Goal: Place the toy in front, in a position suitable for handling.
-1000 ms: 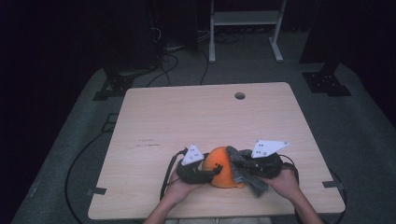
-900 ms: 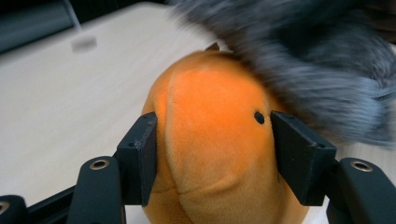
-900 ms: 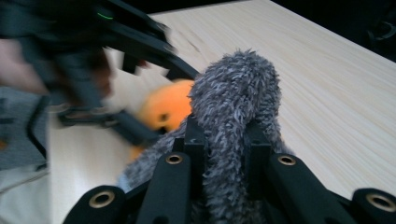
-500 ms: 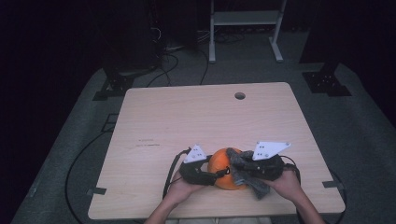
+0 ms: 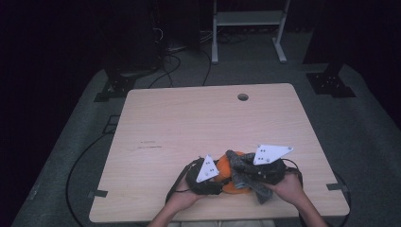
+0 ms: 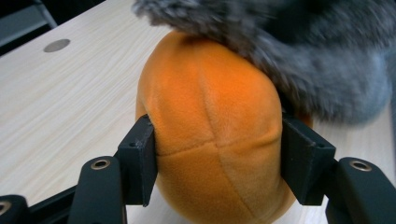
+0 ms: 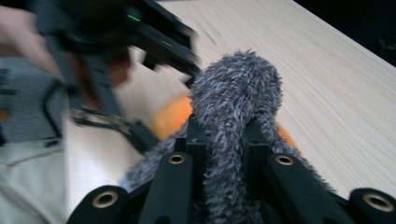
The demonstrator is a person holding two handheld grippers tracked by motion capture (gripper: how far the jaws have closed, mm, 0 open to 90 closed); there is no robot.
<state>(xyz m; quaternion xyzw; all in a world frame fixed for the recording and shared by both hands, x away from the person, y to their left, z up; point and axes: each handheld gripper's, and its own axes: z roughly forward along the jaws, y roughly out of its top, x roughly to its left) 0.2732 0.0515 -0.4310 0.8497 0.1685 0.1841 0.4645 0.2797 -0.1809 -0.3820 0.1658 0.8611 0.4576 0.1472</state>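
You have one orange plush ball (image 5: 228, 171) and one grey fuzzy cloth (image 5: 246, 176) in front of you, on one wooden table (image 5: 189, 127). You hold two grippers: one left gripper (image 5: 215, 178), one right gripper (image 5: 246, 166).

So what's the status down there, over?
Left gripper clamped on orange plush ball, jaws just tightened. Right gripper pinching grey fuzzy cloth draped over it. Table unobstructed.

The plush ball (image 6: 215, 135) was plain orange with stitched seams, the fuzzy cloth (image 7: 233, 107) over it mottled grey, and the table (image 5: 189, 123) beneath it pale wood-grained.
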